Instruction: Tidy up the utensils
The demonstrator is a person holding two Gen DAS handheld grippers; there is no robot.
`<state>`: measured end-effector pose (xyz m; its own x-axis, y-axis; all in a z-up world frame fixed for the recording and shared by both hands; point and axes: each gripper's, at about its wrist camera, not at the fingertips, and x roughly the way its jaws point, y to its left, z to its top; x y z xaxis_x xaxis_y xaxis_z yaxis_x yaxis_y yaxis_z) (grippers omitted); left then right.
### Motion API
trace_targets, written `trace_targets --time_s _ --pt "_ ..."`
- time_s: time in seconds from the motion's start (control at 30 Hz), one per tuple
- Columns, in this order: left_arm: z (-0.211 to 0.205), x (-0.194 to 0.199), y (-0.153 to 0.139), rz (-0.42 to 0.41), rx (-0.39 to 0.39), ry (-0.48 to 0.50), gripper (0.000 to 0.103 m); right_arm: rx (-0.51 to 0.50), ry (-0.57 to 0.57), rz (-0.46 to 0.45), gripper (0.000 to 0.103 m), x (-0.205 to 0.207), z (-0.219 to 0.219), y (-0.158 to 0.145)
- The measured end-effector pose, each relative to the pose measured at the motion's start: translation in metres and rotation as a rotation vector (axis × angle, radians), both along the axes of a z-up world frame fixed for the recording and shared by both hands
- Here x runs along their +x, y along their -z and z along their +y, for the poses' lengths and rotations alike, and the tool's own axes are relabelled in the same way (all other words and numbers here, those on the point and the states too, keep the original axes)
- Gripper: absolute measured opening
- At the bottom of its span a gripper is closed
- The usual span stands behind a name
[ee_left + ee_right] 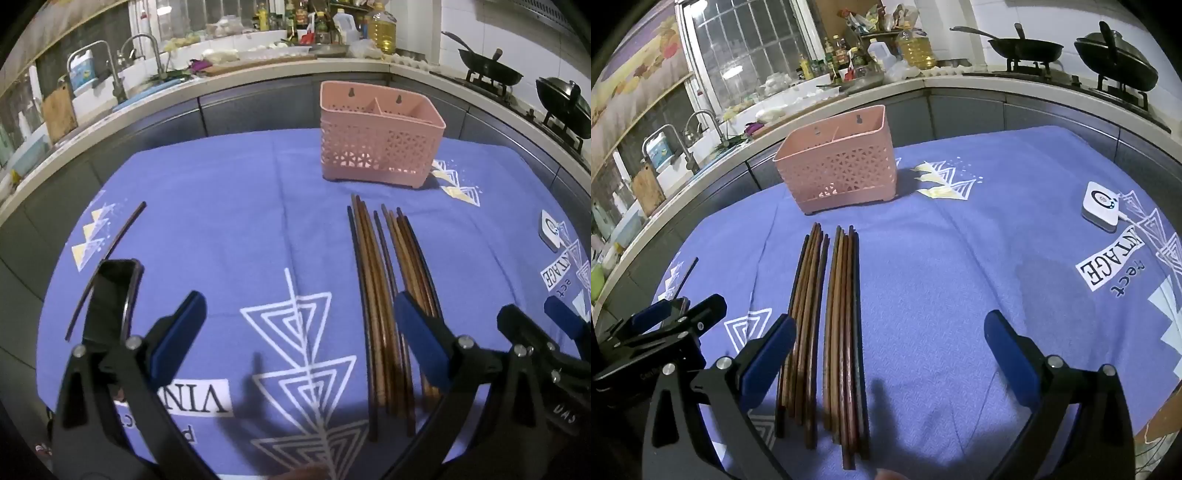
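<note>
Before me a blue-violet printed cloth [229,206] covers the surface. Behind it a pale curved kitchen counter [960,83] runs over grey cabinet doors [258,107], with a barred window [753,48], steel taps [147,51] and two black woks [1115,62] against white tiled wall [491,26].

We see a bundle of long brown wooden chopsticks [827,332] lying flat and side by side in two loose groups on the worktop, tips toward a pink perforated plastic utensil basket [838,166]. The basket stands upright just beyond them, a divider splitting its open top into compartments. One dark single chopstick [105,269] lies well apart to the left.
</note>
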<state>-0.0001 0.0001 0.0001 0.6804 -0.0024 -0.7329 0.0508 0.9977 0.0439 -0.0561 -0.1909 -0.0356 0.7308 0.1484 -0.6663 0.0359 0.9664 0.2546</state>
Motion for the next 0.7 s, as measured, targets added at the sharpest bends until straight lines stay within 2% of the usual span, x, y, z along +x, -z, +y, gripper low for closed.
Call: trace_targets --time_s 0.3,0.7 --pt "-0.006 -0.003 0.006 -0.003 0.003 0.018 0.098 0.001 -0.002 -0.003 0.100 -0.001 -0.002 0.000" --pt "-0.010 -0.009 0.000 -0.029 0.024 0.032 0.098 0.011 0.024 0.038 0.100 -0.003 -0.011 0.004"
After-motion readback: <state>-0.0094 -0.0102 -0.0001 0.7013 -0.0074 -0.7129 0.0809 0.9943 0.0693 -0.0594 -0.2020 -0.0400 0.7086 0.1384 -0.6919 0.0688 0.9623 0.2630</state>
